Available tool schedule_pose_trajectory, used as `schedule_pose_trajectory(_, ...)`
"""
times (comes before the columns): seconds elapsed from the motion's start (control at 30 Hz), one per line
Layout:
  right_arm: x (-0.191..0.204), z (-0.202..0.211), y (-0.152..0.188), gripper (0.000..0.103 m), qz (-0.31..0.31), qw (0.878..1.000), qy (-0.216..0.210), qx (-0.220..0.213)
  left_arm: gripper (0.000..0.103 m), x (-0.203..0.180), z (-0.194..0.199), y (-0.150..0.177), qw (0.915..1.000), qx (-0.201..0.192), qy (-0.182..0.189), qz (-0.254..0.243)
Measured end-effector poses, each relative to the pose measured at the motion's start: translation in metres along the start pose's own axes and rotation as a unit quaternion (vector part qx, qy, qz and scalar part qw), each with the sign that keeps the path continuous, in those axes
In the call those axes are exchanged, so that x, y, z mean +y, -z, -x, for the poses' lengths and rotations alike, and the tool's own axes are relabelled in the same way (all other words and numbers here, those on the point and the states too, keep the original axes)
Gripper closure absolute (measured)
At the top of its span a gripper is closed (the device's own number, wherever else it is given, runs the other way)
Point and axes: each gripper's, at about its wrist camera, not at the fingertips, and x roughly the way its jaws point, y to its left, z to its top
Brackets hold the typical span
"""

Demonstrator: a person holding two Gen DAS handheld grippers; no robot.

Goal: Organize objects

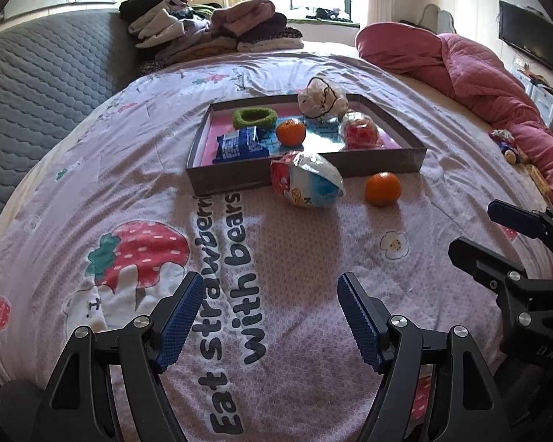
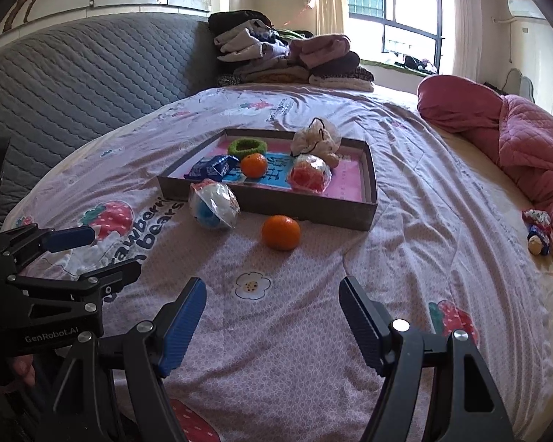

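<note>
Right wrist: orange [image 2: 280, 232] ahead of open claw [image 2: 272, 313].

A bed [image 1: 302, 258] carries everything, covered by a pale pink sheet printed with strawberries, small flowers and the words "Eat strawberries with bears". A shallow brown tray [image 1: 313, 171] sits on it near the middle. Touching the tray's near wall lies a wrapped ball [image 1: 306, 183] in clear plastic, and just beside that, apart from the tray, an orange [image 1: 382, 188]. A pile of folded clothes [image 1: 217, 29] rests at the far end by the grey quilted headboard. A rumpled pink quilt [image 1: 479, 73] lies along the right edge, with a small toy [image 2: 538, 234] beside it
</note>
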Motion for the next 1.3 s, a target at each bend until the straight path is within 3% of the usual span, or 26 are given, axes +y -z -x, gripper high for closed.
schedule_pose_trajectory(1.3, -0.013, -0.035, 0.003, 0.029, -0.005, 1.0, 0.006, 0.029, 0.027, -0.007, -0.048, -0.012, 0.9998, 0.011, 0.015, 0.001)
